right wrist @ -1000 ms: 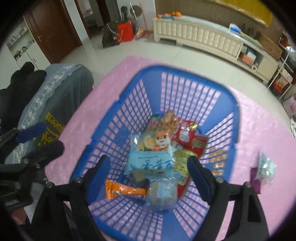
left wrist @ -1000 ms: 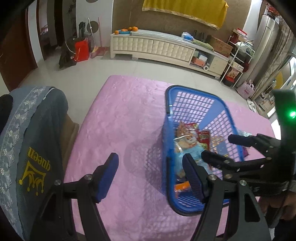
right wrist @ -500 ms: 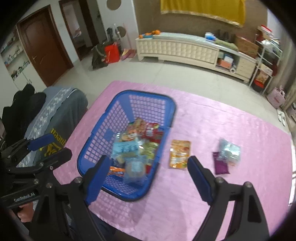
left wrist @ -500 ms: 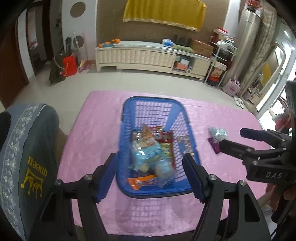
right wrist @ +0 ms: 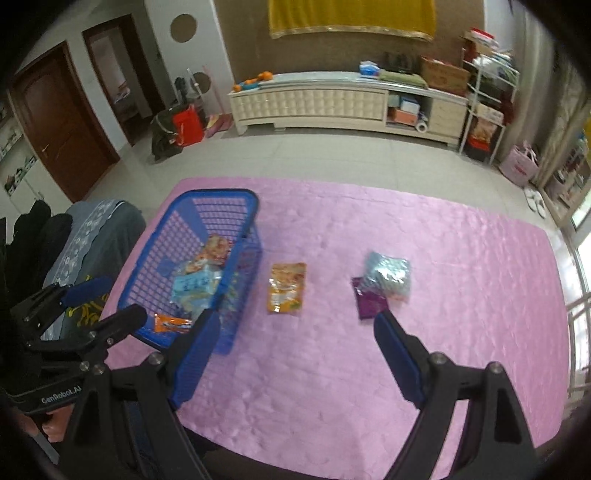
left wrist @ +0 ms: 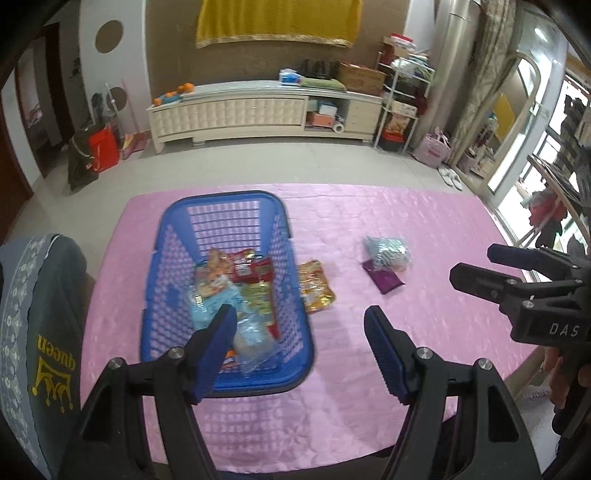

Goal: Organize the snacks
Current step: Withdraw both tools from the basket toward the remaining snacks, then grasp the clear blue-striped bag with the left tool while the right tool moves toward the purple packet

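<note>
Blue lattice-walled basket (left wrist: 288, 243) on pink tablecloth (left wrist: 369, 387), piled with crinkly bright snack packets (left wrist: 236, 291). Just right of it: flat orange pouch (right wrist: 287, 288); farther right, pale blue bag (right wrist: 388, 275) overlapping purple sachet (right wrist: 369, 306). Left gripper (left wrist: 299, 354) and right gripper (right wrist: 295, 354): spread wide, holding nothing.

Pink quilted cloth (left wrist: 369, 406) covers the surface. Behind it there's a long cream tufted cabinet (right wrist: 314, 103) with what look like oranges (right wrist: 264, 76) on top, yellow fabric (left wrist: 277, 18) hanging above, red bag (right wrist: 188, 123) by the brown wooden door (right wrist: 59, 122).
</note>
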Demonstrator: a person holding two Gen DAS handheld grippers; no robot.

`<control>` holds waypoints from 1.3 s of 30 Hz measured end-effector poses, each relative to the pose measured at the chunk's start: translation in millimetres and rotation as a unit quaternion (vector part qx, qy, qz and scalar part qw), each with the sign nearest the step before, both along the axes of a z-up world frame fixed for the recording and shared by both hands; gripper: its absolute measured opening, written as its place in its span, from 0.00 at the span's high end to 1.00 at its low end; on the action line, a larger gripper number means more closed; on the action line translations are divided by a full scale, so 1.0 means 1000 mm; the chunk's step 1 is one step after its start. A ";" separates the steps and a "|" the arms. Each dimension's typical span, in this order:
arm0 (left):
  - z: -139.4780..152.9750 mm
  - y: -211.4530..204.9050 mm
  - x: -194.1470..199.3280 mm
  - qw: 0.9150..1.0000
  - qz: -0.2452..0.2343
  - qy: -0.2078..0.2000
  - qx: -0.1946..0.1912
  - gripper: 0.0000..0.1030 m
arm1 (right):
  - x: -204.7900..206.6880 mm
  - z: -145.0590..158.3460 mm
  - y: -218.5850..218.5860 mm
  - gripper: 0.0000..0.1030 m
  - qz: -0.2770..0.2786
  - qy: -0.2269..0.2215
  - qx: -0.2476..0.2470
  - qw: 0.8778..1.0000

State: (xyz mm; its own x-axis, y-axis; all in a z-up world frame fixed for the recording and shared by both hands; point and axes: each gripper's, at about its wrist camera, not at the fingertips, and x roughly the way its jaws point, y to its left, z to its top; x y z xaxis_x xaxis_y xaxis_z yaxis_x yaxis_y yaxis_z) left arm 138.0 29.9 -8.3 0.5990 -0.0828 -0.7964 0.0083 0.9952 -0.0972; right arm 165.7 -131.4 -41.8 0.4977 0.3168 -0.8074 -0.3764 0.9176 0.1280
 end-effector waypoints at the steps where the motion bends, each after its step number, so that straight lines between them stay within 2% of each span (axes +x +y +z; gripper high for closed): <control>1: 0.000 -0.007 0.004 1.000 -0.005 0.001 0.001 0.33 | 0.001 -0.001 -0.007 0.14 -0.002 0.001 0.002 1.000; 7: -0.006 -0.042 0.022 1.000 -0.025 0.006 0.014 0.33 | 0.014 -0.011 -0.044 0.14 -0.020 0.013 0.011 1.000; 9: -0.009 -0.052 0.027 0.999 -0.029 0.013 0.015 0.27 | 0.018 -0.013 -0.053 0.14 -0.025 0.016 0.017 0.999; 19: -0.036 -0.107 0.080 0.996 -0.062 0.060 0.006 0.26 | 0.050 -0.034 -0.107 0.14 -0.055 0.034 0.025 0.998; 24: -0.050 -0.125 0.108 0.994 -0.060 0.088 -0.004 0.26 | 0.066 -0.047 -0.131 0.14 -0.076 0.045 0.034 0.996; 34: -0.088 -0.157 0.154 0.991 -0.065 0.120 -0.010 0.26 | 0.097 -0.083 -0.161 0.14 -0.085 0.081 0.030 0.993; 39: -0.101 -0.172 0.182 0.989 -0.073 0.129 0.000 0.26 | 0.114 -0.095 -0.178 0.14 -0.107 0.093 0.035 0.989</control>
State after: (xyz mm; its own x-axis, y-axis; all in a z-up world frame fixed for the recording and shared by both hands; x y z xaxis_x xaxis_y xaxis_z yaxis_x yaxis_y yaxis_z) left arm 319.8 -141.7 -109.7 0.3575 -0.1528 -0.9213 0.1274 0.9853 -0.1140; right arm 279.4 -309.7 -137.0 0.4045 0.2795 -0.8708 -0.1387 0.9599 0.2437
